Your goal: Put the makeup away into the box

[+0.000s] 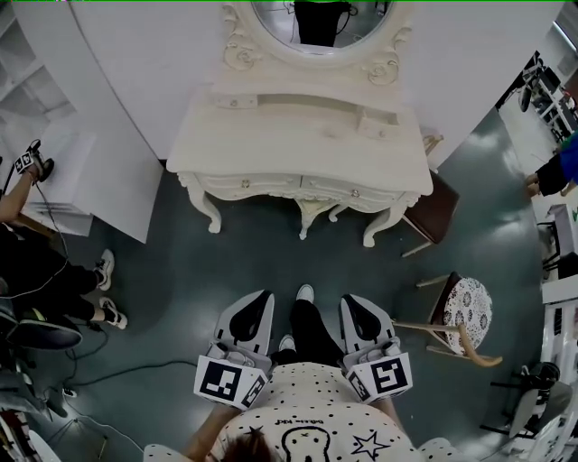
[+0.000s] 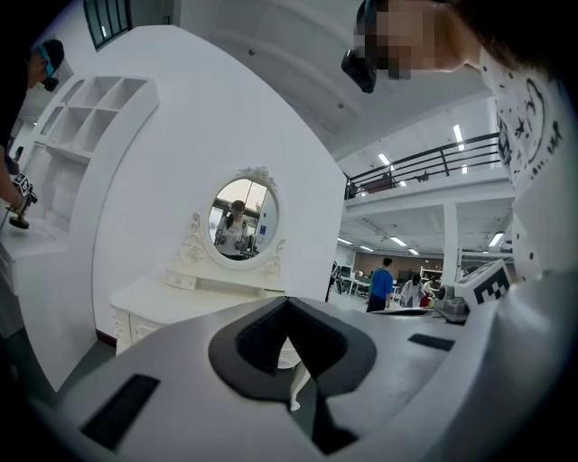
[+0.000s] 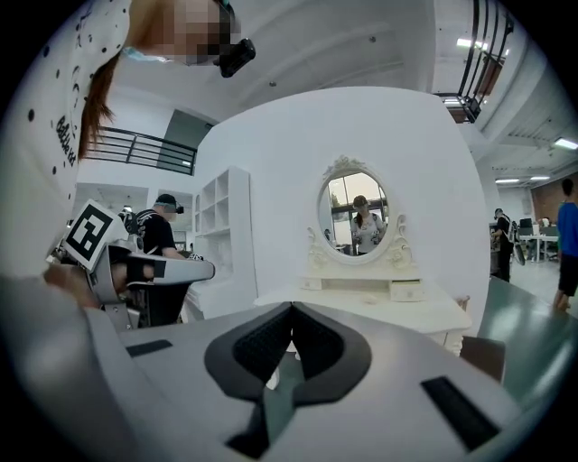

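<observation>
Both grippers are held low in front of the person, well short of the white dressing table, and point toward it. The left gripper has its jaws pressed together with nothing between them, and so does the right gripper. Each carries a cube with black-and-white square markers, which bear no letters. The shirt has a short line of print, too blurred to read. No makeup or box can be made out on the tabletop. An oval mirror rises from the table's back edge. A chair with a patterned seat stands off the table's front right corner.
</observation>
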The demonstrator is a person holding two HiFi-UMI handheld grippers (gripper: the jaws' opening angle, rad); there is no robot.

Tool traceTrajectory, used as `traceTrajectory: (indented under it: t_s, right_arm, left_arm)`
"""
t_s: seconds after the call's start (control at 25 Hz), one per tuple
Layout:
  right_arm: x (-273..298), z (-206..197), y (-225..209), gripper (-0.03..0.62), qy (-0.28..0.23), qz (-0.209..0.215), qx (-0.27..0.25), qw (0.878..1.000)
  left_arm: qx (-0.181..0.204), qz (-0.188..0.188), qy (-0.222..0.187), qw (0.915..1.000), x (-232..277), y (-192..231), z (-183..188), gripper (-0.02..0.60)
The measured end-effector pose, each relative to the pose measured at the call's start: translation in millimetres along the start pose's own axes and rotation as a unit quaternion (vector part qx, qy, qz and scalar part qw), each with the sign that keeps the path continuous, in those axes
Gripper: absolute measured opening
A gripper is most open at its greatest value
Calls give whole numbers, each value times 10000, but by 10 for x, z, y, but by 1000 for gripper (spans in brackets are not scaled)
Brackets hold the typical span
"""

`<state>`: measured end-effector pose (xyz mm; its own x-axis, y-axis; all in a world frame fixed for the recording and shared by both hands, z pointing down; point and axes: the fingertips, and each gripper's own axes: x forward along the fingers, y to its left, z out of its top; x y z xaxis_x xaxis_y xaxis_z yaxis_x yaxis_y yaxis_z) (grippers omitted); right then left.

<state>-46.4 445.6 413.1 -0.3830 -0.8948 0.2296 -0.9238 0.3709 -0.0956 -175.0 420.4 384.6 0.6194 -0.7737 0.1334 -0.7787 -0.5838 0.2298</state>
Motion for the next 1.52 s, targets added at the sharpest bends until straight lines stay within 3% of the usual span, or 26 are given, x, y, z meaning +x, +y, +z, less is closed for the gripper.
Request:
traceTrajectory:
  t_s: [0.52,1.12,1.52]
  right_arm:
    - [1077,428,-958,8,-91,368,-92,9992]
    - [1393,475,-1592,8,-58,124,142,9998]
    - [1925,592,-1821,8,-33,-110,249,9996]
  left_arm:
    - [75,286,-247,9993,1279,377,379,-5]
    - [117,13,-142,9998,2111,357,487,-5]
    - [65,-219,-21,9997,2625,719,614,-5]
